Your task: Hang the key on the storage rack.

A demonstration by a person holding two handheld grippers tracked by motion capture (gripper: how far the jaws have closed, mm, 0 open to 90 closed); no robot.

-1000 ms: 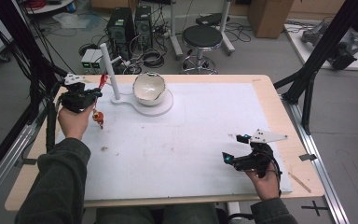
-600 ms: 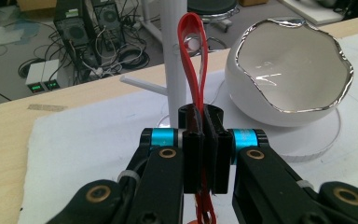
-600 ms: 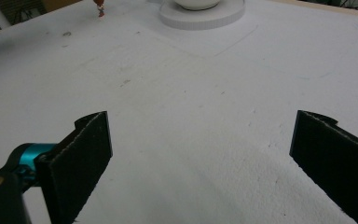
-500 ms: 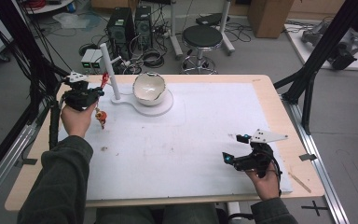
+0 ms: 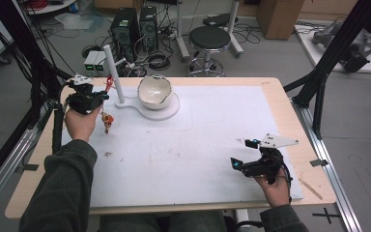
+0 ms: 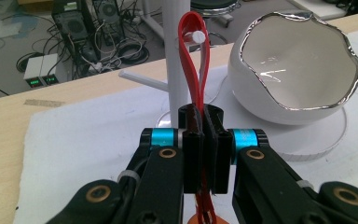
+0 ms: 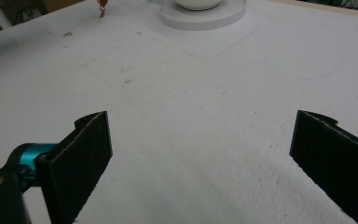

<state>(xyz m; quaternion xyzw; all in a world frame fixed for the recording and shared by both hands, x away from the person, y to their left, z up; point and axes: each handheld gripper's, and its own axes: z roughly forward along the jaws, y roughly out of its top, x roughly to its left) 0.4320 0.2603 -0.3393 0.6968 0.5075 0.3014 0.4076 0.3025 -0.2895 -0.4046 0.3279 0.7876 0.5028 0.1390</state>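
My left gripper (image 5: 92, 98) is shut on a red ribbon loop (image 5: 109, 83) at the table's far left. An orange charm (image 5: 107, 121) dangles from the ribbon below the hand. In the left gripper view the jaws (image 6: 202, 116) pinch the ribbon loop (image 6: 191, 51), whose top lies at the tip of a short peg (image 6: 197, 36) on the white stand post (image 6: 176, 70). Whether the loop is over the peg I cannot tell. A white bowl with a silver rim (image 6: 298, 70) sits on the stand's round base. My right gripper (image 5: 244, 166) rests open near the front right, holding nothing.
The white mat (image 5: 207, 130) covers most of the wooden table (image 5: 314, 159). In the right gripper view the round stand base (image 7: 203, 14) lies far ahead, with bare mat (image 7: 200, 93) between. Computers, cables and a stool (image 5: 209, 38) stand beyond the far edge.
My left gripper has shifted slightly right toward the stand post, carrying the ribbon and charm. The right gripper has stayed still.
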